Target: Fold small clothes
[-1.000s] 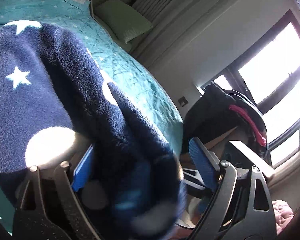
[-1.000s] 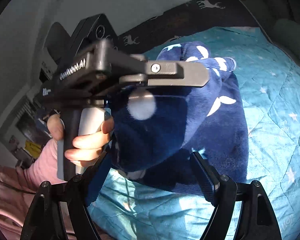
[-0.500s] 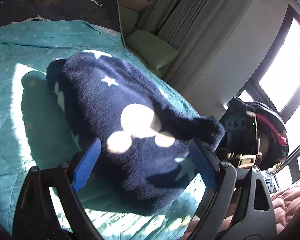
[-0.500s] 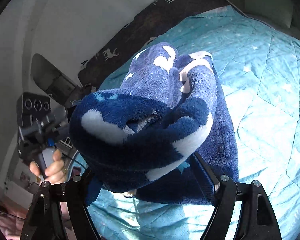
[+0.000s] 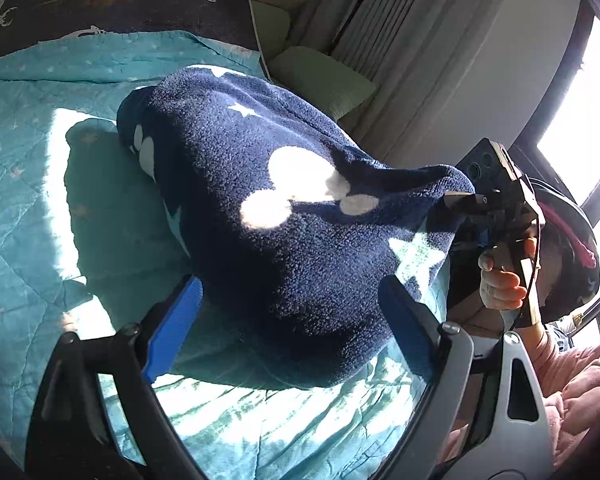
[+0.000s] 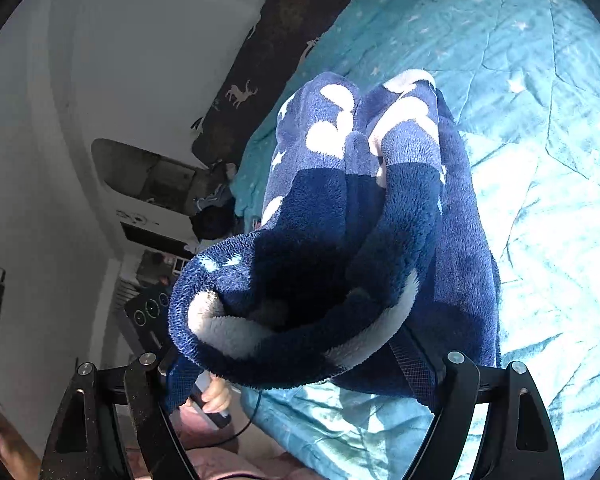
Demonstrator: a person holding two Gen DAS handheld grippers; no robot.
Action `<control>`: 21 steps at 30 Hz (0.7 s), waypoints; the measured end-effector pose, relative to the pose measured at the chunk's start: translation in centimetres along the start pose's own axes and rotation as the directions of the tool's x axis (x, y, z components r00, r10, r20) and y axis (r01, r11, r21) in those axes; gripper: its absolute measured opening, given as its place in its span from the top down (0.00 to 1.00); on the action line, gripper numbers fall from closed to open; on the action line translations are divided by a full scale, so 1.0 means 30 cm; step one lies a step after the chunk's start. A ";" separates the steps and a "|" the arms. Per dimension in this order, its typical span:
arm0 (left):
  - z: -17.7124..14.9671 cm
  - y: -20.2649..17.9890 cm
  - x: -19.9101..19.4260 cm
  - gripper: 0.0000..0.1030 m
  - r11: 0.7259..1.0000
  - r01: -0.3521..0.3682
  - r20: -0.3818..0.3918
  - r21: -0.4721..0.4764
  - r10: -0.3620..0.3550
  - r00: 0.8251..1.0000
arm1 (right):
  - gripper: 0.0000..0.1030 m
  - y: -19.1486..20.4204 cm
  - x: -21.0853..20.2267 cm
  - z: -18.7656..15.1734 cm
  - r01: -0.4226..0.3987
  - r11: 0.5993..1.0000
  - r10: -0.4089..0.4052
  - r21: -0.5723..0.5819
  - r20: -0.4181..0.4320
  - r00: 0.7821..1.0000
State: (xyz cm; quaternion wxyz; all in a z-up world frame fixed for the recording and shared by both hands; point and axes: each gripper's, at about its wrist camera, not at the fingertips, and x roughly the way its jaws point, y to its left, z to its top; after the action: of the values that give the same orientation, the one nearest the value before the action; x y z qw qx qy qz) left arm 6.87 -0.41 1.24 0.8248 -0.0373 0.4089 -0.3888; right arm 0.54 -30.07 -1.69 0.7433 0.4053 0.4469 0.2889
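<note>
The bed (image 5: 28,184) fills both views, its teal star-print quilt (image 6: 540,128) lit in bright patches of sun, and there is bare quilt on every side of the garment. A dark headboard with deer figures (image 5: 112,4) closes the far edge; in the left wrist view pale green pillows (image 5: 320,80) and grey curtains (image 5: 400,52) stand past the bed's corner, then a bright window (image 5: 580,92). In the middle lies the navy fleece garment (image 5: 268,216), white stars and round blotches on it, bunched in a thick heap on the quilt. One end of it is lifted at the right gripper (image 5: 466,222), which a hand (image 5: 500,284) in a pink sleeve holds up off the bed's near side. From the right wrist view that raised end hangs over the jaws and blocks most of the bed ahead; the jaws are opening, the fleece draped between them, and whether the pads press it I cannot tell. The left gripper (image 5: 288,328) hovers over the heap's near edge, jaws wide apart, the fleece in front of them.
</note>
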 end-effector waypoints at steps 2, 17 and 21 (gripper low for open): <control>0.015 0.011 0.018 0.13 1.000 -0.008 0.002 -0.008 0.008 1.000 | 0.15 -0.010 0.021 0.047 0.011 1.000 -0.012 -0.028 -0.046 0.999; 0.068 0.050 0.122 0.13 0.998 -0.016 -0.014 -0.053 0.015 1.000 | 0.10 -0.086 0.082 0.273 -0.110 0.991 0.124 0.076 -0.212 0.969; 0.049 0.034 0.159 0.12 1.000 -0.021 -0.037 -0.011 0.021 0.999 | 0.09 -0.115 0.143 0.352 -0.081 0.991 0.106 0.110 -0.237 0.966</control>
State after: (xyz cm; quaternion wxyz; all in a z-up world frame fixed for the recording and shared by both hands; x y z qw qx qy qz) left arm 10.26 -3.28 -1.26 0.8208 -0.0303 0.4267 -0.3785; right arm 12.13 -32.05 -3.64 0.6478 0.4241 0.5283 0.3484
